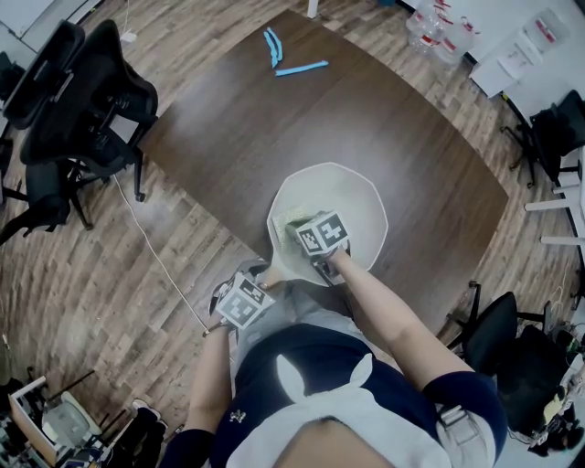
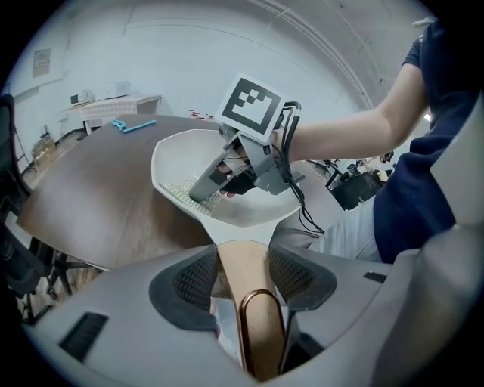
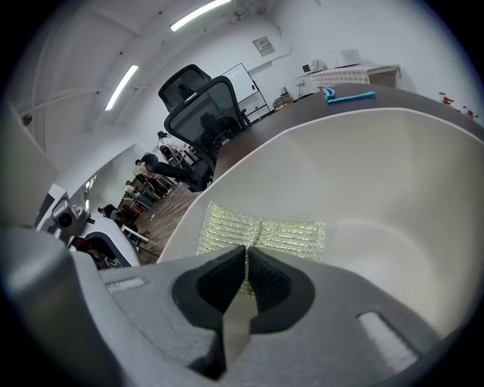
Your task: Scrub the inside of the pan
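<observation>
A white pan (image 1: 352,196) sits at the near edge of the dark table (image 1: 228,128). Its tan handle (image 2: 243,276) with a copper ring points toward me, and my left gripper (image 2: 242,261) is shut on it. Inside the pan, near its left wall, lies a glittery yellow-green scrub pad (image 3: 265,233). My right gripper (image 3: 247,261) is shut on the pad's near edge and holds it against the pan's inner surface. In the head view the right gripper (image 1: 306,228) is over the pan's near left part, and the left gripper (image 1: 251,291) is just off the table edge. The left gripper view shows the right gripper (image 2: 219,175) reaching down into the pan (image 2: 261,212).
Blue tools (image 1: 291,60) lie at the table's far end. Black office chairs (image 1: 82,101) stand on the wooden floor to the left, and another chair (image 1: 498,334) is at the right. Bottles (image 1: 437,26) stand beyond the table. A white cable (image 1: 151,247) runs across the floor.
</observation>
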Motion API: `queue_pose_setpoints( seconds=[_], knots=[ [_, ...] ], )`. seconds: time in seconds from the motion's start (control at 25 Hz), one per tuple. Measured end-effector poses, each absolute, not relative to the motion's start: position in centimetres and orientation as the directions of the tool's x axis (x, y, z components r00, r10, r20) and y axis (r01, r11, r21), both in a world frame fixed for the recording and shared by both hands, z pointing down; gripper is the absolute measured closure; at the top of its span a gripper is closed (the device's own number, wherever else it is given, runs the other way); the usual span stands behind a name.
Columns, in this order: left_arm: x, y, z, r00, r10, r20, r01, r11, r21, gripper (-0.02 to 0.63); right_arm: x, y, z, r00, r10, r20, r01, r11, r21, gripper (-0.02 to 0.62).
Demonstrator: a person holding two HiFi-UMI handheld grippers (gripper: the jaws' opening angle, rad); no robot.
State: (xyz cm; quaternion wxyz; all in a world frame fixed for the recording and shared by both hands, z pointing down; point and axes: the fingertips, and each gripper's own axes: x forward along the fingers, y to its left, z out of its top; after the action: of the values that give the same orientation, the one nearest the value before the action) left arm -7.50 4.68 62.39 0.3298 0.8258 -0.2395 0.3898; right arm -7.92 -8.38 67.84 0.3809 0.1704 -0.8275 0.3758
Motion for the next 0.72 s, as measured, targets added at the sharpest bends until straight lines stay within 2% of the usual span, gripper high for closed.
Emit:
queue_pose_setpoints(
  seconds=[0.28, 0.72],
  knots=[
    [-7.7, 4.3, 62.0, 0.541, -0.159, 0.826, -0.68, -0.66, 0.319, 0.394, -8.0, -9.4, 67.6, -0.668, -0.026, 0.744, -0.542, 0.701, -0.462, 0.584],
    [-7.5, 4.6, 62.2, 0.531, -0.151, 0.834, -0.676, -0.669, 0.309, 0.394, -8.3, -11.3, 67.0, -0.639, -0.118, 0.76, -0.496, 0.819, -0.289, 0.584]
  ],
)
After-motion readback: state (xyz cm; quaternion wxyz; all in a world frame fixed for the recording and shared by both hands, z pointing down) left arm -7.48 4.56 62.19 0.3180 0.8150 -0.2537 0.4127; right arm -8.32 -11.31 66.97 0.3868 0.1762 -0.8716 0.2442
